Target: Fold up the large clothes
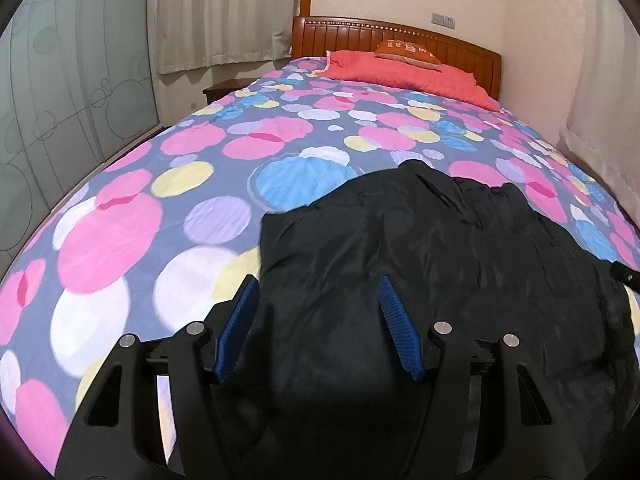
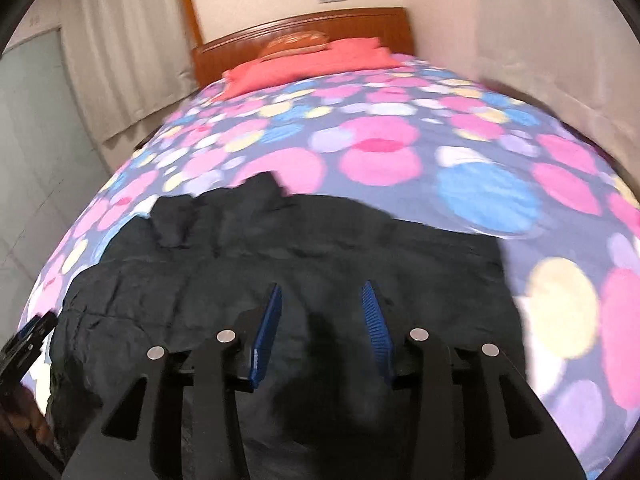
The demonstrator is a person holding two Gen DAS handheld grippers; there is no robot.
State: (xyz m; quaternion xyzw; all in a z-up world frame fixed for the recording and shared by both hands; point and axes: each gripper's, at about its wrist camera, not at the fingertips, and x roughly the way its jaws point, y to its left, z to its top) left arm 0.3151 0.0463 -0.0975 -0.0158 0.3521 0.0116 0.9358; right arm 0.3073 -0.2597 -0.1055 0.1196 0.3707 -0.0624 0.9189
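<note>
**Black garment gathered on the bed, fold only partly shaped**

The bed (image 1: 168, 184) fills both my views, covered with a quilt of pink, blue, yellow and white circles. It runs away from me to a wooden headboard (image 1: 400, 40), with a red pillow (image 1: 404, 76) and a smaller orange cushion (image 1: 408, 52) lying at that far end. Curtains (image 1: 216, 12) hang on the left wall and a pale wall closes the right side.

The black garment (image 1: 420, 264) lies on the near part of the bed, right under both wrists. From what I see it is bunched into a rough block: its left edge looks fairly straight, while the far edge is lumpy, with a crumpled flap sticking up. I judge the fold started but not finished; the top still needs flattening and at least one more fold seems due. Which part is sleeve or collar I cannot tell, the cloth being too dark.

My left claw (image 1: 316, 288) hangs over the garment's left part, fingers spread wide, nothing between them. My right claw (image 2: 320, 292) hovers over the middle, fingers likewise apart and empty; that view is blurred.

Nothing sits on the quilt near the garment to block a fold. The pillow is well apart. A dark object (image 1: 626, 274) shows at the right rim of the left view; I take it for the other tool.
</note>
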